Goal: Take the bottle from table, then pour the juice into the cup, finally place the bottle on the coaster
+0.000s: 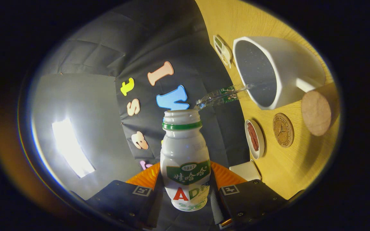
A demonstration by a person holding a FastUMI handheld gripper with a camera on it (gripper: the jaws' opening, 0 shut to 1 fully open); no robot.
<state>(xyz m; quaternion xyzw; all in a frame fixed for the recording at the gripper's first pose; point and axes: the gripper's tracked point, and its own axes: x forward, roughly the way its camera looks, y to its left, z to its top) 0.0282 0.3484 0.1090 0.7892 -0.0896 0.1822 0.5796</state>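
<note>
Gripper (pixel 186 192): both fingers press on the lower body of the bottle, one on each side; it is pinched between them.
Bottle (pixel 185 154): white plastic, green band at the neck, green and red label; mouth open and uncapped, pointing away from the fingers. The whole view is rolled, so the table stands on edge at the bottle's right.
Stream (pixel 222 95): a clear run of liquid leaves the bottle's mouth and reaches across to the cup's rim.
Cup (pixel 287 64): white, with a handle, wide mouth turned toward the bottle, grey inside; stands on the table beyond the bottle's mouth.
Coaster (pixel 283 130): round cork disc with a dark printed emblem, flat on the table just beside the cup, bare.
Dish (pixel 254 139): small white dish holding something reddish brown, next to the coaster on the bottle's side.
Cork cylinder (pixel 316 113): end-on, near the cup's handle.
Card (pixel 222 50): small printed piece on the table beyond the cup.
Table (pixel 287 173): pale wood.
</note>
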